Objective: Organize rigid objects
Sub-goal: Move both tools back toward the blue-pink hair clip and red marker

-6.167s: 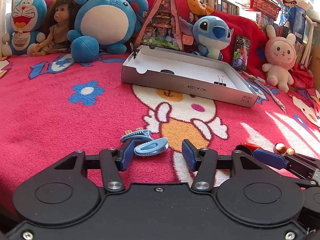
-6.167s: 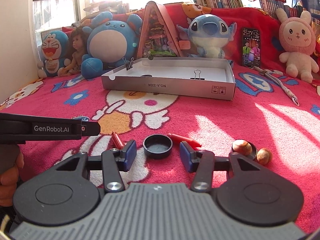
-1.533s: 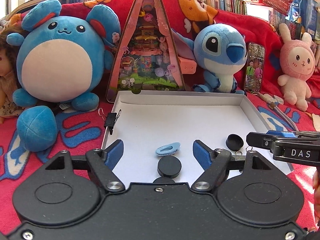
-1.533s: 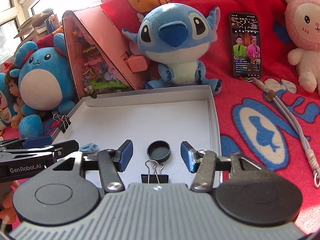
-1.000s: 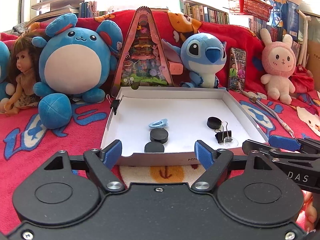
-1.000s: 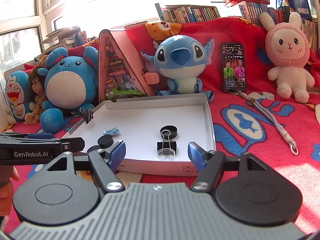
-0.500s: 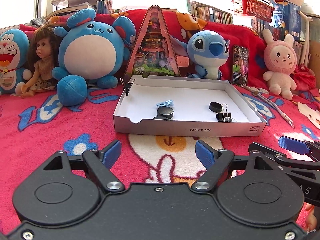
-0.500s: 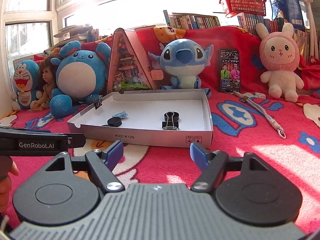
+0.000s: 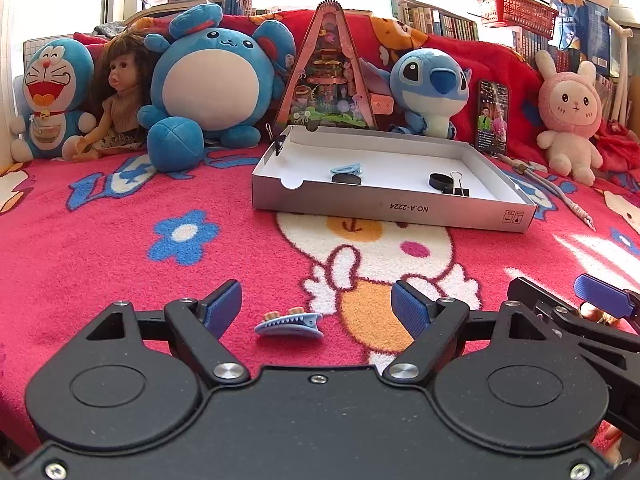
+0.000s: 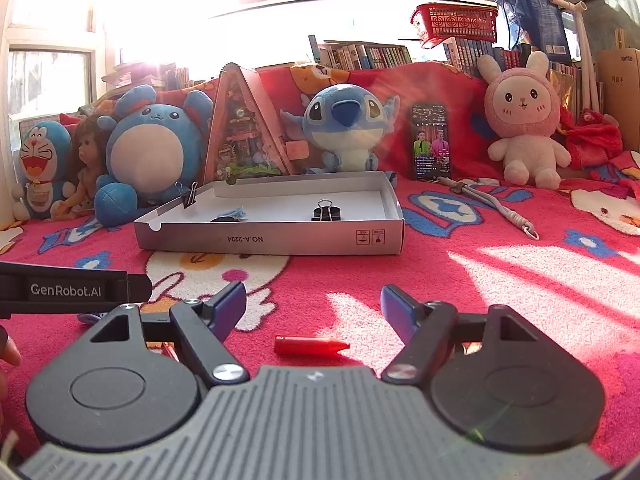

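Nearer the cameras than the open cardboard box (image 9: 394, 205), two loose items lie on the red blanket (image 9: 120, 256), one in front of each tool.

Left side: the left gripper (image 9: 316, 306) has its jaws spread wide and holds nothing. A blue hair clip (image 9: 289, 324) lies on the blanket between the pads, nearer the left pad and touching neither.

Right side: the right gripper (image 10: 313, 305) is likewise wide apart and empty; its jaws have just been opening. A red crayon (image 10: 311, 346) lies crosswise between the pads, clear of both.

Box contents, left to right: a second blue clip (image 9: 346, 168), a black cap (image 9: 346, 178), another black cap (image 9: 439, 180) and a binder clip (image 9: 456, 189), all on the box floor.

Assessment: the step in hand appears to be pickup of both remaining items for transfer to the box. Recommended practice: centre the clip between the left pads before closing, since it sits off-centre. Lower the pads until they bracket each body. The crayon lies along the closing line, so it is best turned or approached from the side to grip across its barrel.
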`<state>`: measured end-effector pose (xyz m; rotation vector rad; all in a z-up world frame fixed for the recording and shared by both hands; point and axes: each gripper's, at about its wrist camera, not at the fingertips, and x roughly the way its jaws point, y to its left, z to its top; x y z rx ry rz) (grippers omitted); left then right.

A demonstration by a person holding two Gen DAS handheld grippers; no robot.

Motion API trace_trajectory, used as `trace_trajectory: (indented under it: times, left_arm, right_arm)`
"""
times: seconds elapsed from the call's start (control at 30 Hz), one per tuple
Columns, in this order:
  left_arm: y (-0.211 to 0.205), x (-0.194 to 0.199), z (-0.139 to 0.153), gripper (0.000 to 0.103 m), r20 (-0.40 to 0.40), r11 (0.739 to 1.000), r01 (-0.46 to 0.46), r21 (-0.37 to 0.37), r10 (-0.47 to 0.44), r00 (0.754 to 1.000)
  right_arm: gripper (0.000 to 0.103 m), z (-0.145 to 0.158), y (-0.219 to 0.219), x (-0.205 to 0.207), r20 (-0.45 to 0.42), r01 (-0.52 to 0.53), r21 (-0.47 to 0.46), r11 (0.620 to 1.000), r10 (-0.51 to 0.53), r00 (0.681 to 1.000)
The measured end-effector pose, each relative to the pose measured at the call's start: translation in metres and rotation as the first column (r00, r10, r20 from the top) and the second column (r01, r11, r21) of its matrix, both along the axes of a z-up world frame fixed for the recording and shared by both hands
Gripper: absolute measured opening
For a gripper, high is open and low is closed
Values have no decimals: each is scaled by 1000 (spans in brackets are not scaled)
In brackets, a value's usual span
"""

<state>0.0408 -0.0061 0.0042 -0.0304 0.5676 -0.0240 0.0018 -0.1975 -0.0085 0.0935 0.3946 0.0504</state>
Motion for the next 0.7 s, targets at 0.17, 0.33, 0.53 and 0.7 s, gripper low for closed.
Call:
trace_trajectory:
  times: [0.17, 0.33, 0.53, 0.7]
  left_arm:
    - [-5, -9, -7, 77, 14, 998, -27, 51, 26, 1000]
    - [-8, -11, -8, 72, 0, 999, -19, 33, 19, 1000]
    - [-6, -5, -11, 67, -26, 999, -42, 4, 42, 999]
    - [-4, -1, -13, 61, -32, 999, -52, -10, 52, 998]
  right_arm:
    - [84, -5, 6, -6, 2, 5, -33, 999, -5, 1000]
    - [84, -9, 9, -7, -15, 16, -12, 1000, -16, 1000]
    - [84, -12, 13, -10, -15, 3, -17, 1000, -4, 1000]
    - [84, -13, 15, -7, -26, 20, -34, 999, -21, 999]
